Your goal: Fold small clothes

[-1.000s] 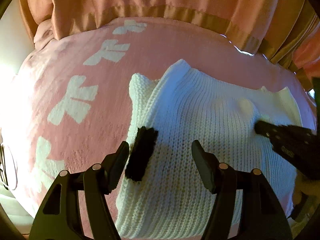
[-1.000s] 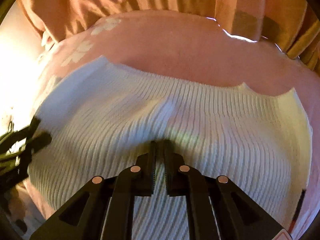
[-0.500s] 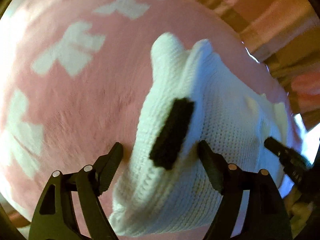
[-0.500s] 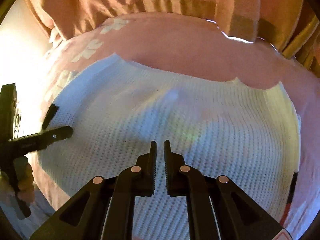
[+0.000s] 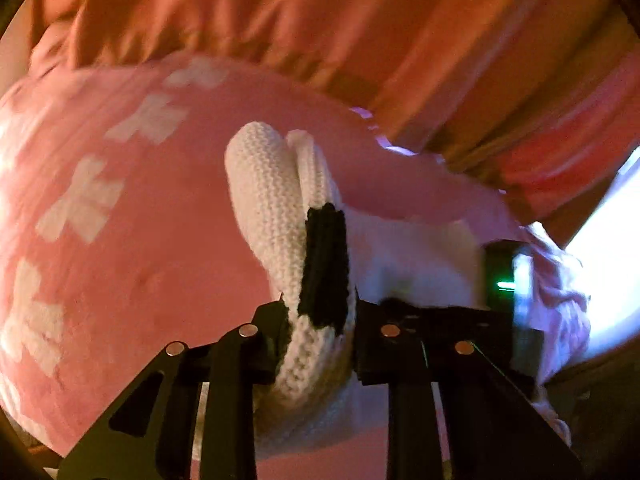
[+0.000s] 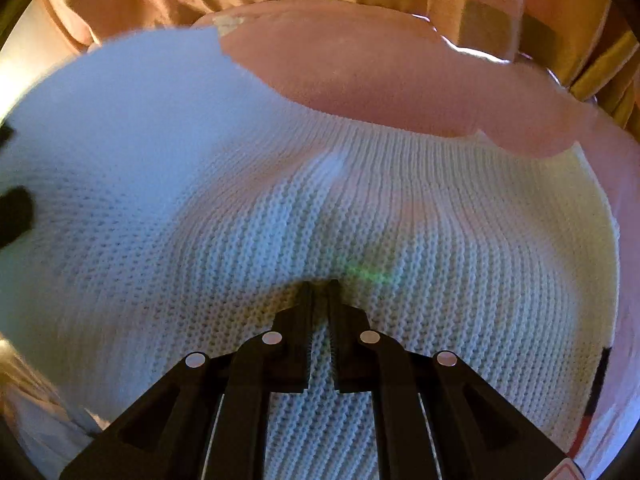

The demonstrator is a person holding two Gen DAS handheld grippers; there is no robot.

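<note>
A small white knit garment (image 6: pixel 360 208) with a black patch (image 5: pixel 325 268) lies on a pink blanket (image 5: pixel 152 240). My left gripper (image 5: pixel 320 332) is shut on the garment's left edge (image 5: pixel 272 200), just below the black patch, and holds it lifted into a fold. My right gripper (image 6: pixel 320 286) is shut, its tips pressed down on the middle of the garment. The left part of the garment is raised and blurred in the right wrist view (image 6: pixel 120 120). The right gripper's dark body (image 5: pixel 500 272) shows in the left wrist view, behind the lifted fold.
The pink blanket has white bow shapes (image 5: pixel 80 204) on its left side. Orange-pink curtains (image 5: pixel 360 32) hang behind the bed. Bright window light (image 5: pixel 608 272) shows at the right.
My left gripper has shut on the garment's left edge and lifted it up and over towards the right. My right gripper stays shut and pressed on the garment's middle.
</note>
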